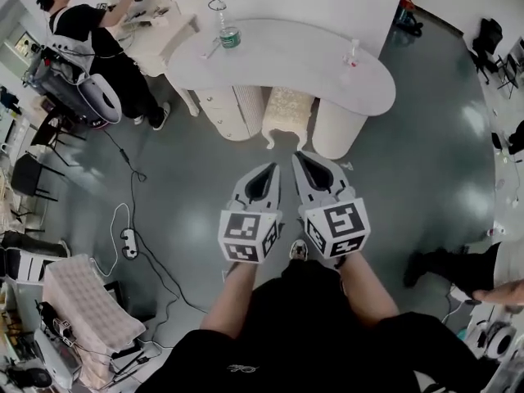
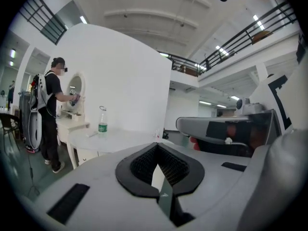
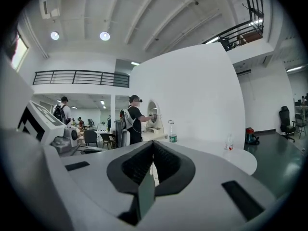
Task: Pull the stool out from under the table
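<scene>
A cream stool [image 1: 288, 111] with carved legs stands tucked under the front edge of the white kidney-shaped table [image 1: 278, 60]. My left gripper [image 1: 273, 167] and right gripper [image 1: 298, 155] hang side by side over the grey floor, a short way in front of the stool and touching nothing. Both are shut and empty. In the left gripper view the closed left gripper [image 2: 156, 145] points over the table [image 2: 120, 137]. The right gripper [image 3: 153, 142] in its own view is likewise shut, with the table [image 3: 231, 159] beyond. My own jaws hide the stool in both gripper views.
On the table stand a green-labelled bottle [image 1: 228, 31] and a small bottle [image 1: 353, 53]. A person [image 1: 94, 35] works at a vanity at the upper left. Cables and a power strip [image 1: 128, 242] lie on the floor at left, near a pink covered box [image 1: 86, 309]. Another person's shoe [image 1: 430, 264] shows at right.
</scene>
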Available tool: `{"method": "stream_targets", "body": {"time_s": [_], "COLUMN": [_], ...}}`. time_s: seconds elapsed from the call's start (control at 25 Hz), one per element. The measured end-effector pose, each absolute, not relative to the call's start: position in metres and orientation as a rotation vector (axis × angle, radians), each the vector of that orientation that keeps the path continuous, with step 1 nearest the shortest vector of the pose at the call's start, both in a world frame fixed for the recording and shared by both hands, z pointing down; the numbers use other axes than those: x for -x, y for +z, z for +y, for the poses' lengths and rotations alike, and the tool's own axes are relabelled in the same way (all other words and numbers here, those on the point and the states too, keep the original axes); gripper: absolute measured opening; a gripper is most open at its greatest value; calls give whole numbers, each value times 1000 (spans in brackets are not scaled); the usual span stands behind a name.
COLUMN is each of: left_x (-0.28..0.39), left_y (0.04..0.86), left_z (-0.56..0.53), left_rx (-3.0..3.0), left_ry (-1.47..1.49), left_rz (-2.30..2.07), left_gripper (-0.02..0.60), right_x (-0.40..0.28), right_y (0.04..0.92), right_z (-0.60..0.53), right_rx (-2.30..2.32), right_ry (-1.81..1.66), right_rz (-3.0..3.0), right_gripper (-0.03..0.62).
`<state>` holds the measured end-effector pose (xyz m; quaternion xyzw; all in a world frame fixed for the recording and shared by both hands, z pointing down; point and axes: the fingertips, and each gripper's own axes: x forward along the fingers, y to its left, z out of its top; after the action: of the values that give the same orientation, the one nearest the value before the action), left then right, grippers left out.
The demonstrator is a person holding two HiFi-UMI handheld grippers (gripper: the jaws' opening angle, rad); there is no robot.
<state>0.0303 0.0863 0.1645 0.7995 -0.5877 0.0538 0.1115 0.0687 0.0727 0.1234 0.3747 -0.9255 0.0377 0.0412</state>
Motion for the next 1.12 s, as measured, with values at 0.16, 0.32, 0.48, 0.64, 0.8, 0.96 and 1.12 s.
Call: {"method": "stream_targets", "body": {"time_s": [0.16,0.32,0.48,0.64,0.8,0.96,1.12], "left_x": [-39,-42,-35,-16,12,48,91], "left_y": [174,185,190,200,213,227,241], "left_z": [51,26,3,-21,-43,-69,-92], "left_rx": [-2343,-2318,-2309,-2305,-2314,-2348,-2369], "left_ry": [217,220,225,251,267,296,333], "left_rz": [-1725,-1706,-1695,-1687,-1649,-1547,-1465], "left_gripper": [6,6,6,6,6,6,6], "right_x": [-82,-89,-84,-69,-39,4,51], "right_y": [150,169,179,192,202,216,236], "right_z": [36,10,-16,-43,-68,-92,-108], "right_rx": [-1136,-1144,-1144,-1166,-1181,-1213,-1218], "right_ry": [219,274,317,351,356,411,506], "right_rz": [-2775,-2740,-2724,-2696,-2668,-2629,-2595], "right_gripper": [6,6,6,6,6,6,6]}}
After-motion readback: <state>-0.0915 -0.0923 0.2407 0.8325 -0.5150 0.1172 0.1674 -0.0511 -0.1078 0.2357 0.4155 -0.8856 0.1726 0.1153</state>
